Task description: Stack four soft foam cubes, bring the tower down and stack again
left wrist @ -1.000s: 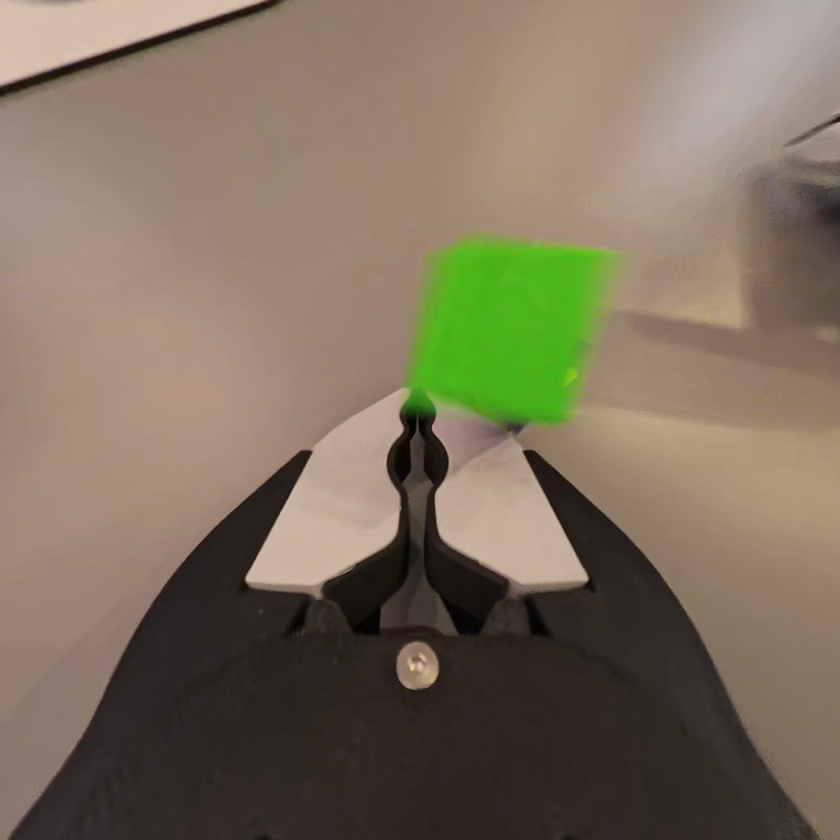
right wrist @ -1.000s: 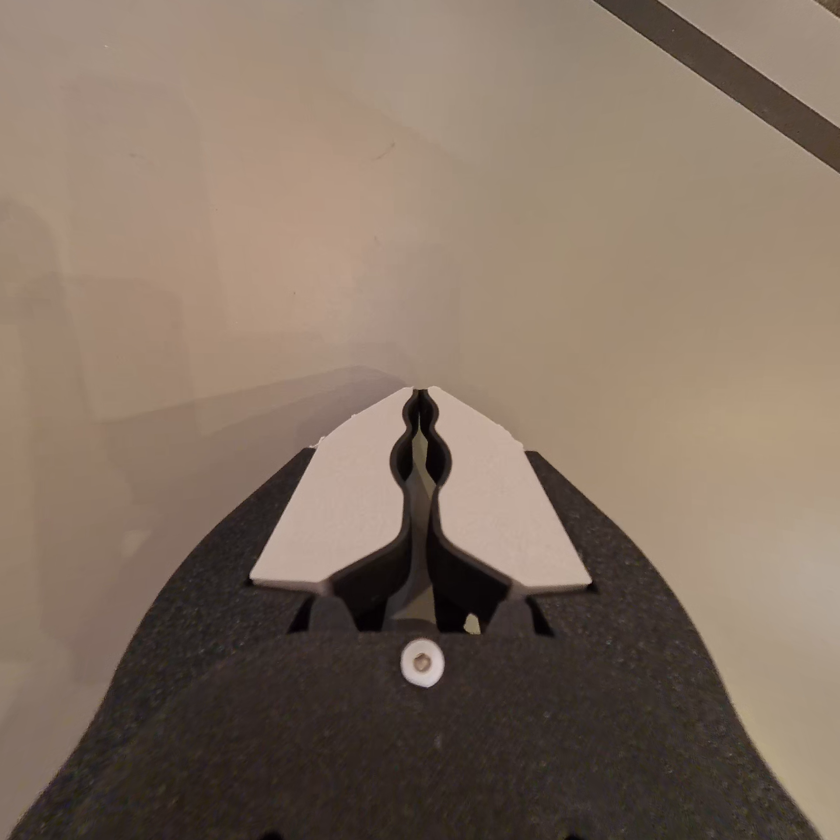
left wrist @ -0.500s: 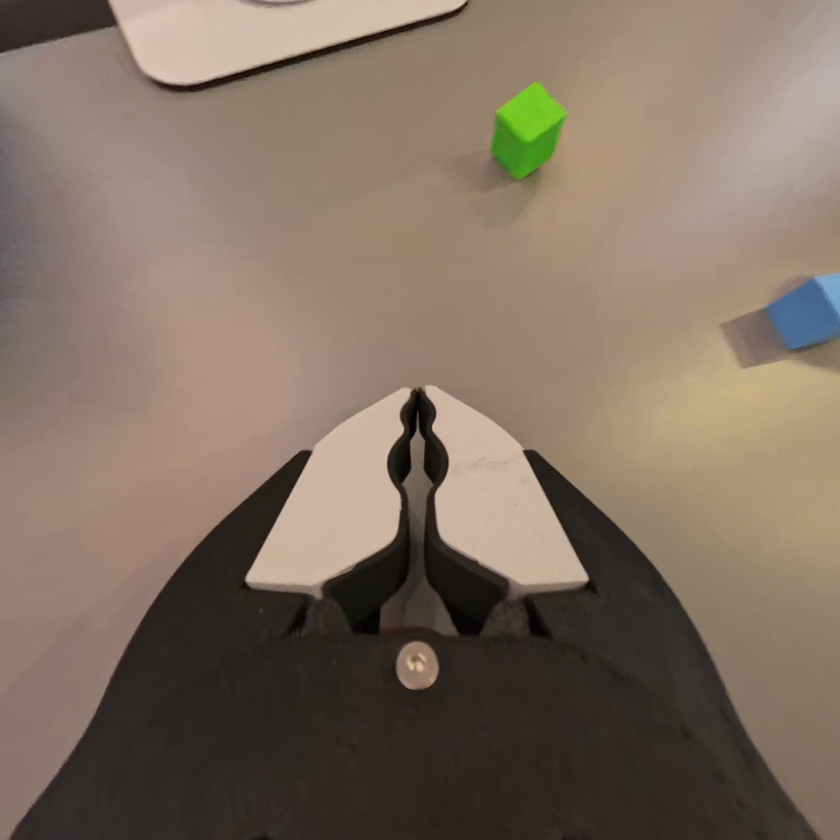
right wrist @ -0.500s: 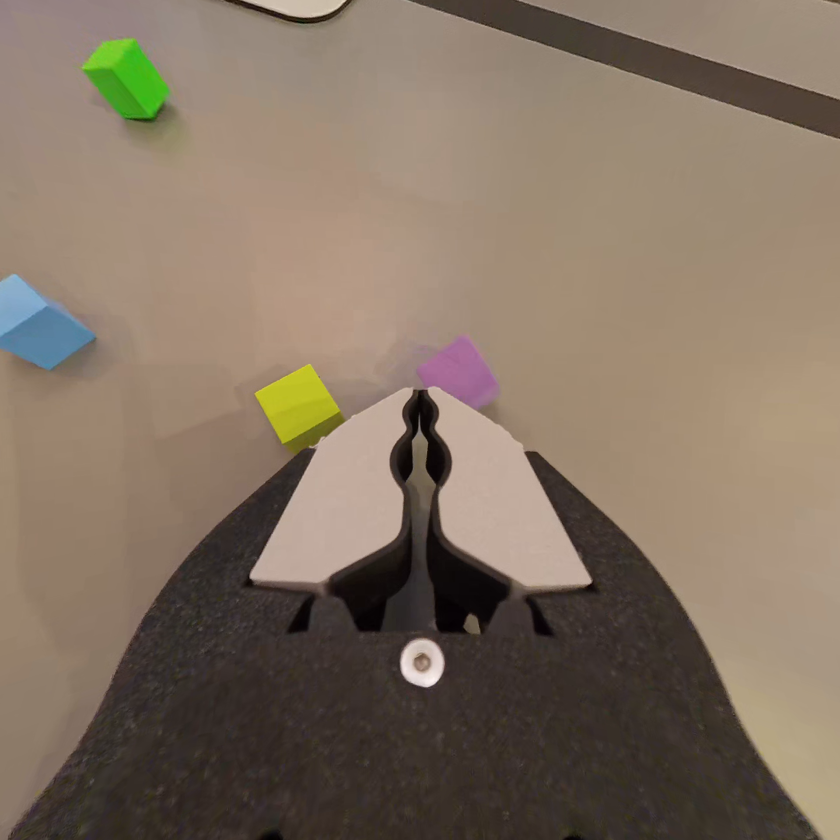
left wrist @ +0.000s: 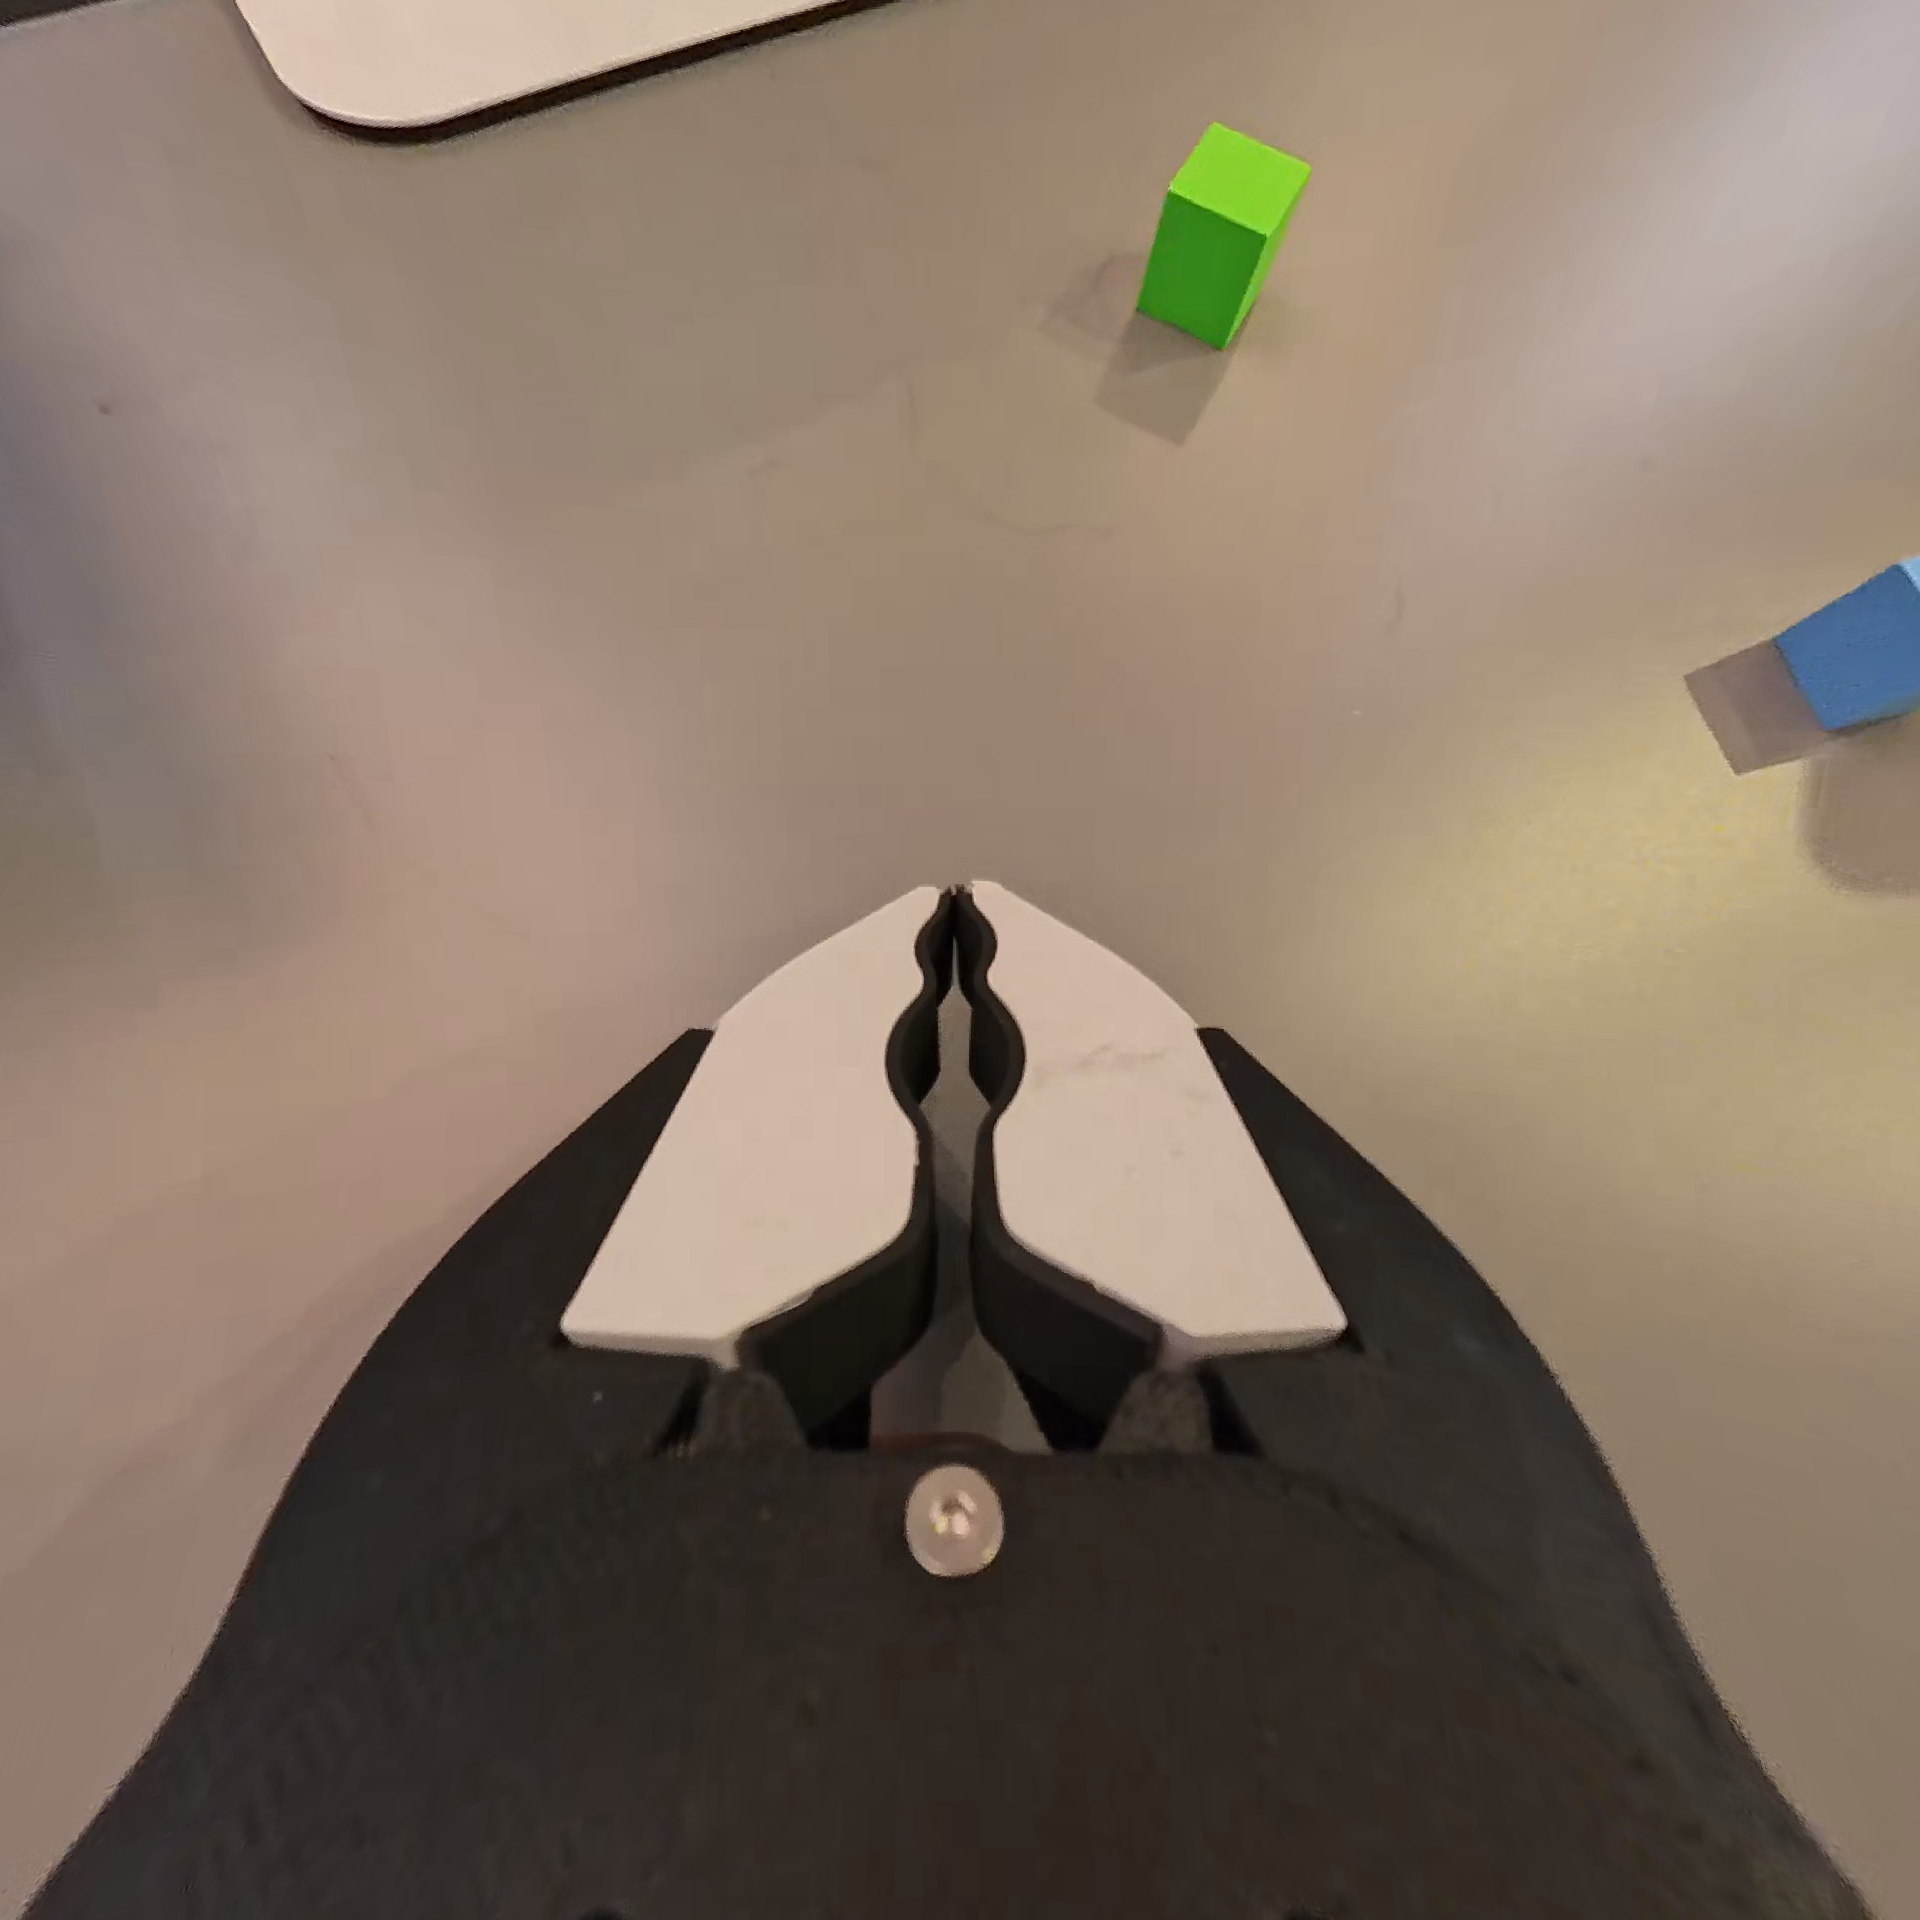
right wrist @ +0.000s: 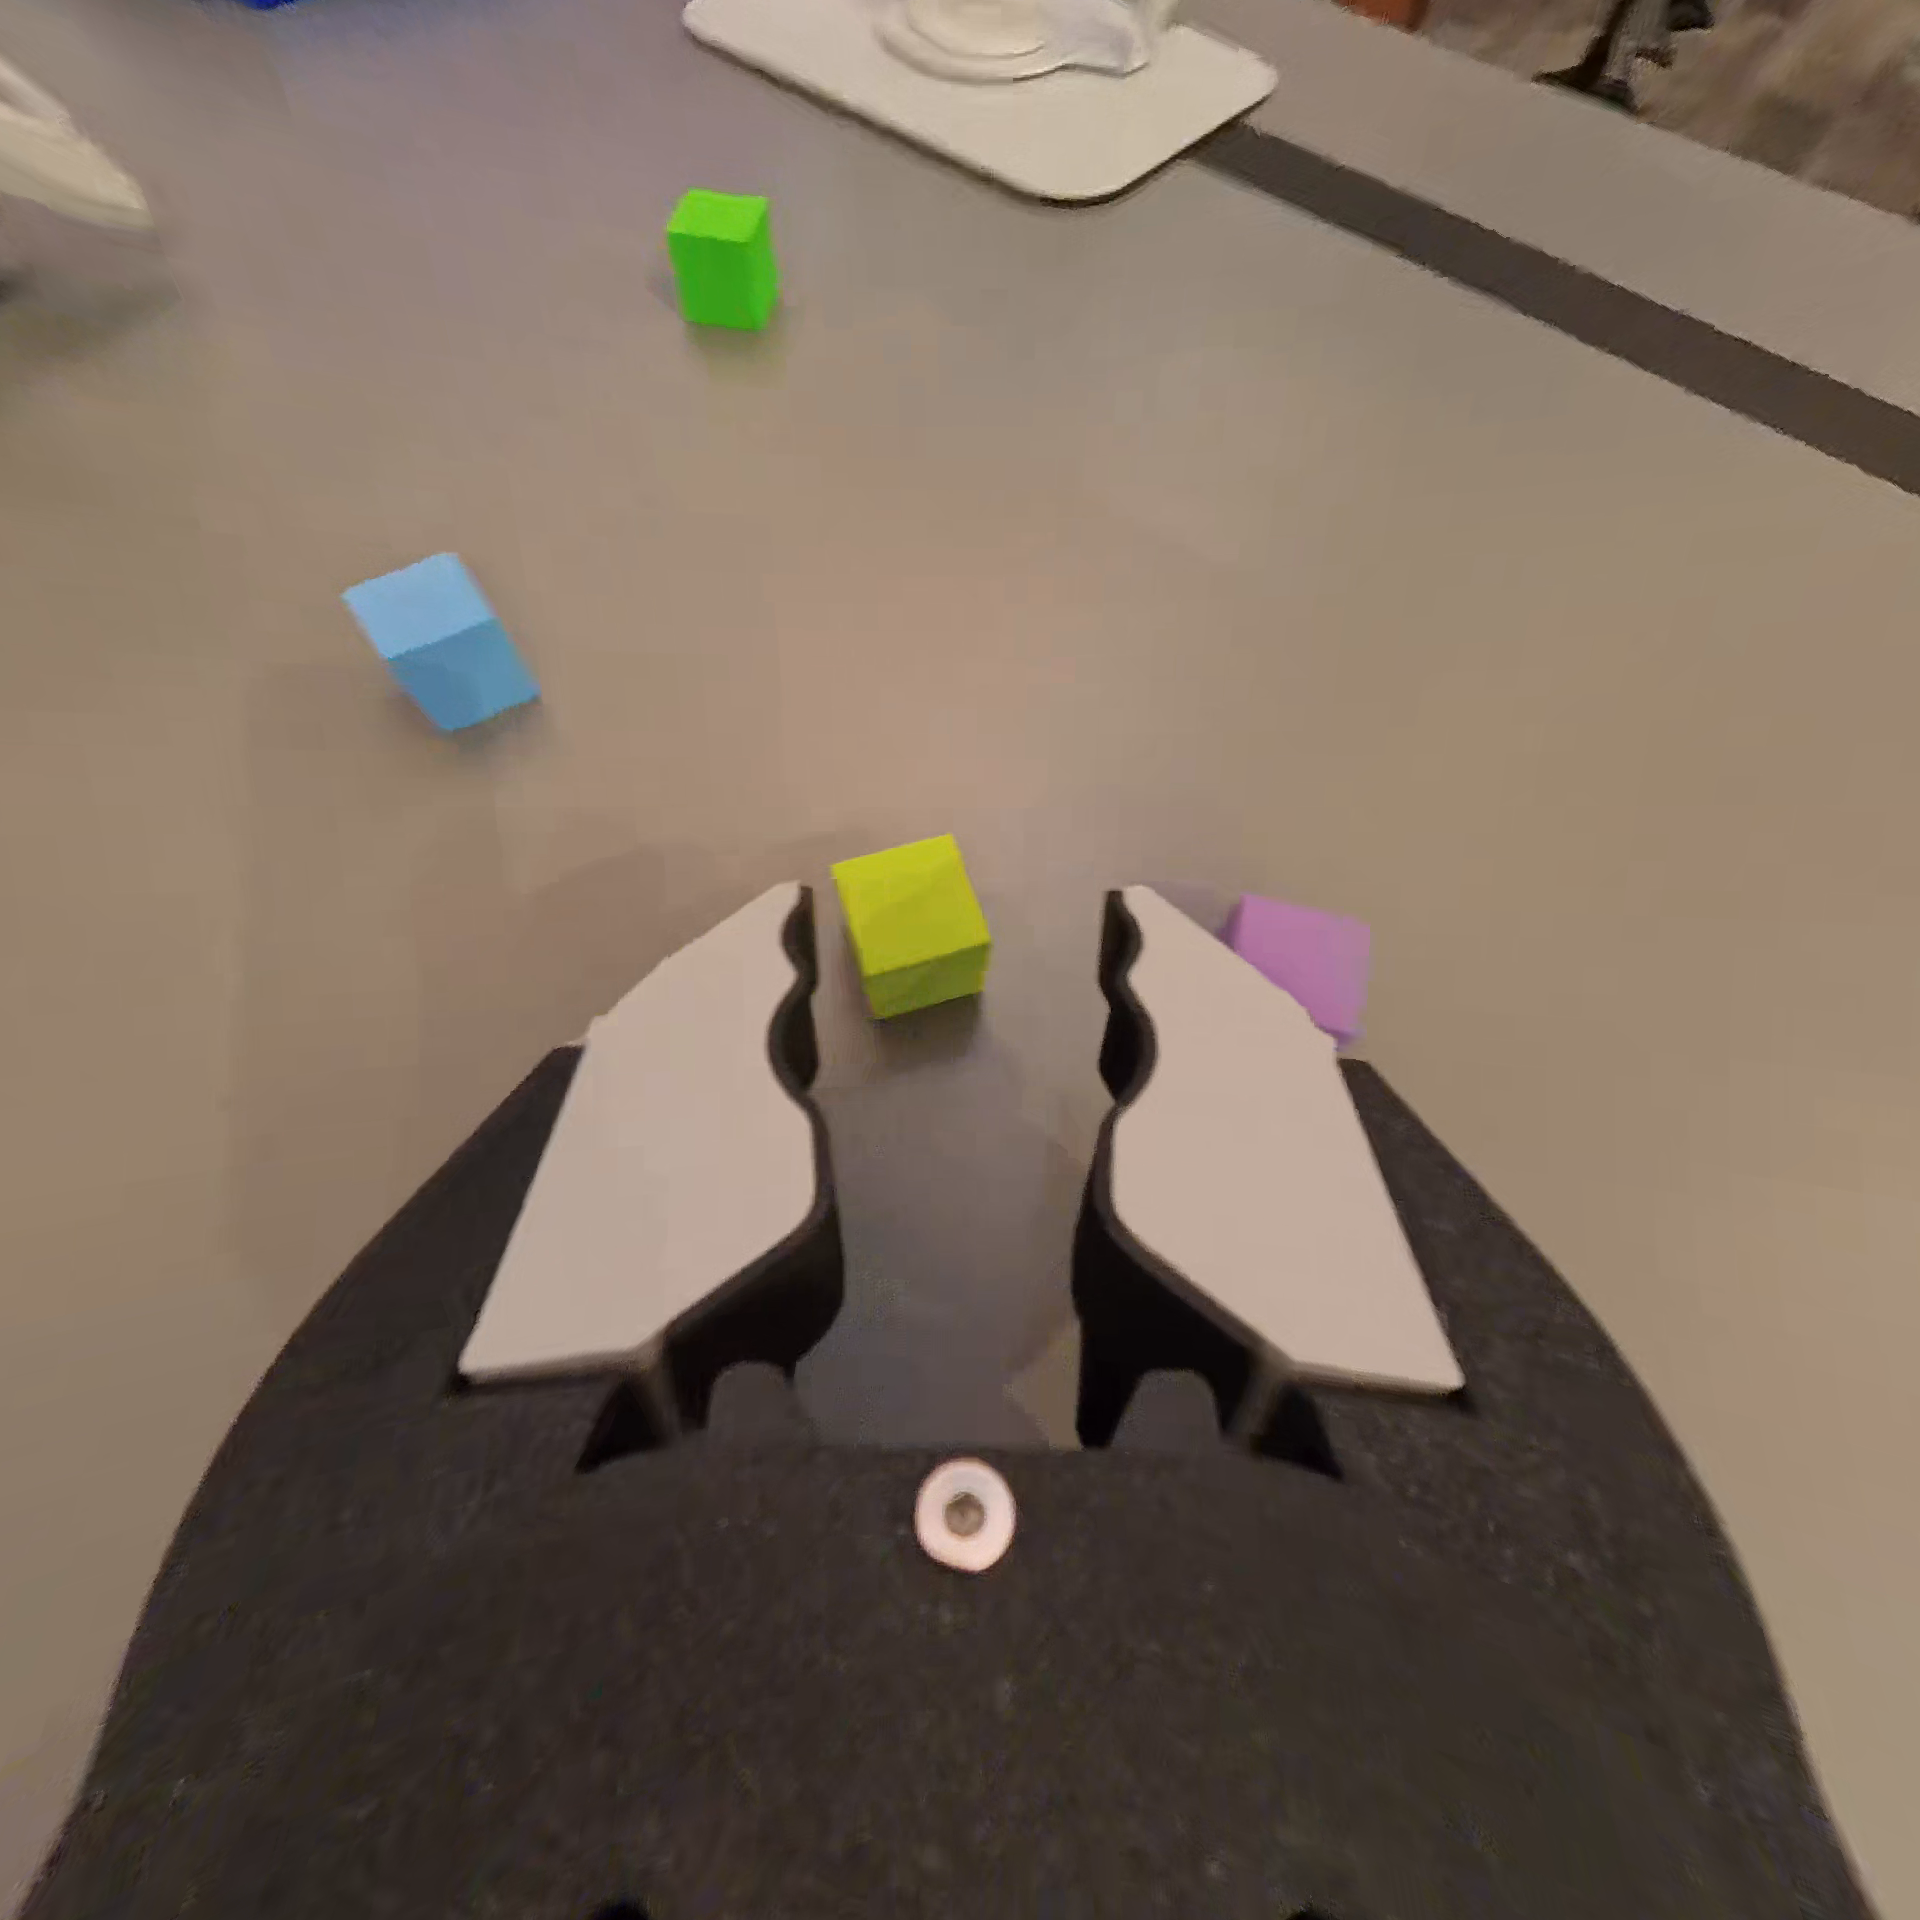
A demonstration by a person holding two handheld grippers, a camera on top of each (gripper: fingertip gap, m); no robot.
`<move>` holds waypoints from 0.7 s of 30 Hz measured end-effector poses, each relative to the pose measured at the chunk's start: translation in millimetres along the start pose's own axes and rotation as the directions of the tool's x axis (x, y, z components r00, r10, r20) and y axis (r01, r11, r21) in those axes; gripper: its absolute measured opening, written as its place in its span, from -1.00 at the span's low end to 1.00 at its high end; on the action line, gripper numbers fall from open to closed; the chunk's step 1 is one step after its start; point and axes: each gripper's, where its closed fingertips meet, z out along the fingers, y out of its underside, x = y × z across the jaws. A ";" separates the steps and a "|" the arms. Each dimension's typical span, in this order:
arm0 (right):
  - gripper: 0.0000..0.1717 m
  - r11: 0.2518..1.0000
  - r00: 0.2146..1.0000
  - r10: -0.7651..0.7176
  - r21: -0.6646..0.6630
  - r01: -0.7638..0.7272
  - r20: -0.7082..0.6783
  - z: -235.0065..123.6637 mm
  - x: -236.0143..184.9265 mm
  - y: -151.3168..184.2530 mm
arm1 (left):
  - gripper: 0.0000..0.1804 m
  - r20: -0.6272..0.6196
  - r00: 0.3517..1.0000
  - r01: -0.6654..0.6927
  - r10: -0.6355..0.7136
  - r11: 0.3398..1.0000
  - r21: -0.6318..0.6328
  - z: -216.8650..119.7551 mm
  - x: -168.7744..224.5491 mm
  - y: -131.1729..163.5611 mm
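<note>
Between the spread fingers of the right gripper (right wrist: 956,904) sits the yellow-green cube (right wrist: 912,925), resting on the grey table (right wrist: 1351,623). It lies closer to the left finger than to the right one, neither pad presses it, and it is turned slightly askew to them. Just outside the right finger, partly hidden behind it, lies the purple cube (right wrist: 1304,961).

The step in hand looks like picking up the yellow-green cube to begin a new tower. To do it well, I would shift the gripper a little to its left so the cube is centred, twist it so the pads meet two flat faces rather than corners, and lower it until the pads reach the middle of those faces. The foam is soft, so a gentle squeeze should do; a hard one would likely deform it and let it spring crooked on release. The right finger should stay clear of the purple cube as it comes in.

Farther off, well apart from these two, the blue cube (right wrist: 442,644) rests tilted on the table, and beyond it the green cube (right wrist: 722,260) stands upright near a white mat (right wrist: 1091,135).

The left gripper (left wrist: 956,891) hangs above bare table with its fingers pressed together on nothing.
</note>
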 end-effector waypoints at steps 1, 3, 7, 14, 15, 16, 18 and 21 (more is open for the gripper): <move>-0.36 0.999 0.999 -0.029 -0.020 0.030 0.022 2.5 -5.1 0.8 | -1.00 0.007 1.000 -0.004 0.004 1.000 0.003 -0.2 -0.2 -0.4; -0.34 0.995 0.995 -0.090 -0.043 0.091 0.040 6.6 -15.8 -3.3 | -1.00 0.009 1.000 -0.013 0.012 1.000 0.006 -0.5 0.4 -0.7; -0.40 0.972 0.960 -0.228 -0.025 0.235 0.163 19.8 -69.9 -29.9 | -1.00 0.007 1.000 -0.006 0.006 1.000 0.011 -1.1 0.0 -1.3; -0.49 0.869 0.888 -0.363 -0.240 0.432 0.281 76.0 -116.1 -21.4 | -1.00 -0.003 1.000 0.012 -0.012 0.999 0.041 -4.3 -0.8 -4.2; -0.66 0.866 0.886 -0.362 -0.248 0.434 0.289 81.1 -117.2 -21.4 | -1.00 -0.008 1.000 0.017 -0.017 0.999 0.045 -4.8 -0.8 -4.6; -0.67 0.872 0.884 -0.352 -0.236 0.429 0.309 84.7 -121.8 -25.3 | -1.00 -0.013 1.000 0.021 -0.020 0.999 0.050 -5.4 -0.6 -5.1; -0.67 0.881 0.856 -0.363 -0.162 0.444 0.368 88.5 -142.0 -41.7 | -1.00 -0.021 0.999 0.031 -0.029 0.997 0.064 -6.9 -1.0 -6.6; -0.67 0.862 0.804 -0.407 -0.108 0.495 0.433 99.8 -179.5 -65.8 | -1.00 -0.032 0.998 0.049 -0.046 0.995 0.085 -9.2 -2.0 -8.6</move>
